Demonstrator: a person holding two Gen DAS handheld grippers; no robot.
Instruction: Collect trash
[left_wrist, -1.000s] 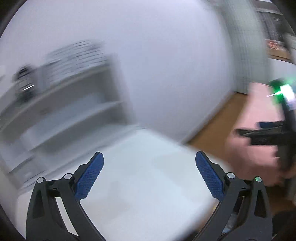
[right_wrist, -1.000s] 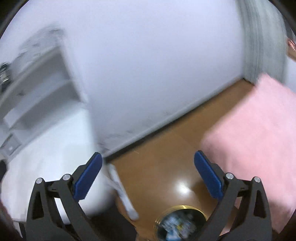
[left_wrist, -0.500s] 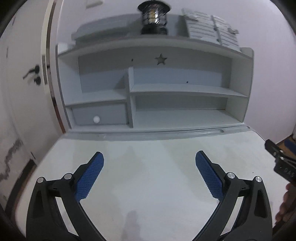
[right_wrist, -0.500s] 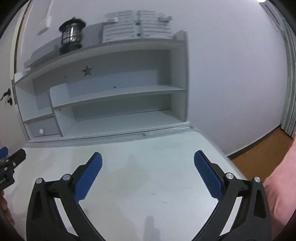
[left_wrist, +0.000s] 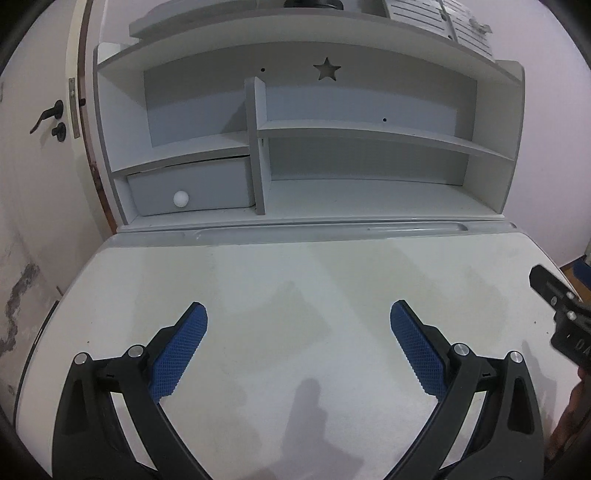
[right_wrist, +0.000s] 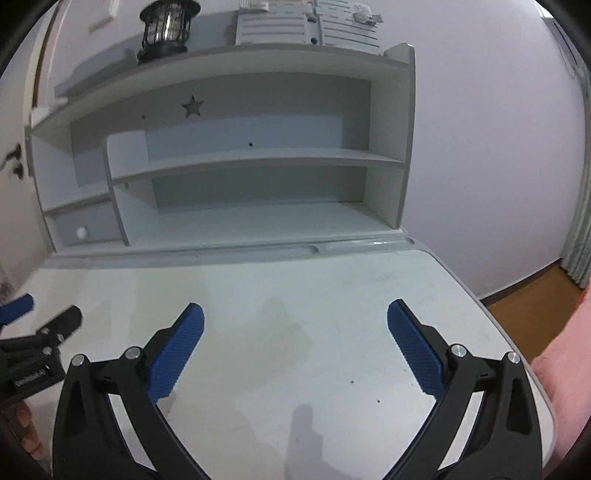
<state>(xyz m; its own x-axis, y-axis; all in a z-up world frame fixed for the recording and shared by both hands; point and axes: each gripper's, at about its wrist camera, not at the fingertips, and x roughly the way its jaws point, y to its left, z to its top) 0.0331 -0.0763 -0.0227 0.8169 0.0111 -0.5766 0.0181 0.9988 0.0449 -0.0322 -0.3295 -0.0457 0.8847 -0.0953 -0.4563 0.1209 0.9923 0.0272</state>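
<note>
No trash shows in either view. My left gripper (left_wrist: 298, 314) hangs open over the white desk top (left_wrist: 295, 266), its blue pads wide apart with nothing between them. My right gripper (right_wrist: 295, 314) is open the same way above the desk top (right_wrist: 314, 295), empty. The right gripper's black body (left_wrist: 561, 314) shows at the right edge of the left wrist view. In the right wrist view the left gripper (right_wrist: 40, 332) shows at the left edge, a hand below it.
A white hutch (left_wrist: 295, 147) with bare shelves and a small drawer with a round knob (left_wrist: 181, 198) stands at the desk's back. A black lantern (right_wrist: 164, 27) sits on top. A door (left_wrist: 37, 122) is left, wood floor (right_wrist: 528, 295) right.
Both grippers swung from the floor, the pink rug and the small bin to face the desk and hutch, then came slightly closer and lower. Both stayed open.
</note>
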